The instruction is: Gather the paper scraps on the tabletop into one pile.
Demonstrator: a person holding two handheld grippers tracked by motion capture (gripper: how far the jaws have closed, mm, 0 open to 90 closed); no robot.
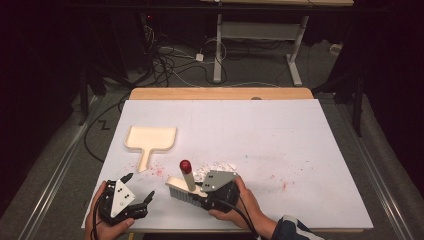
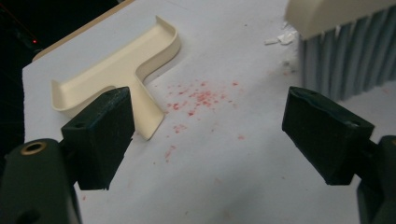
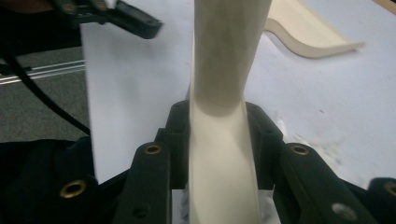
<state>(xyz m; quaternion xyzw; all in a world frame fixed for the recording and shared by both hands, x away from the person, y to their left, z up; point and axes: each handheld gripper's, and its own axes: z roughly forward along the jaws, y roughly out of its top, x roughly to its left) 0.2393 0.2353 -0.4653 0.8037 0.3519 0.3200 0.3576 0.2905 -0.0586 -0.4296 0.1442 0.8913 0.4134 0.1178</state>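
Right gripper (image 1: 202,192) has its jaws clamped on the brush (image 1: 182,186) handle — white scraps (image 1: 215,167) just behind it, dustpan (image 1: 150,139) off to the left, closer to the wide-open left gripper (image 1: 141,187).

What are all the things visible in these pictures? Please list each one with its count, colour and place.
dustpan: one, cream, on the white sheet, far left, handle toward the person.
brush: one, cream with red-tipped handle and grey bristles, near edge, held by its handle.
white scraps: a small pile, beside the brush.
red specks: scattered, near the dustpan handle, a few more to the right.
white sheet: one, covering the wooden table.
left gripper: black, jaws open, near left corner.
right gripper: black, shut on the brush handle.
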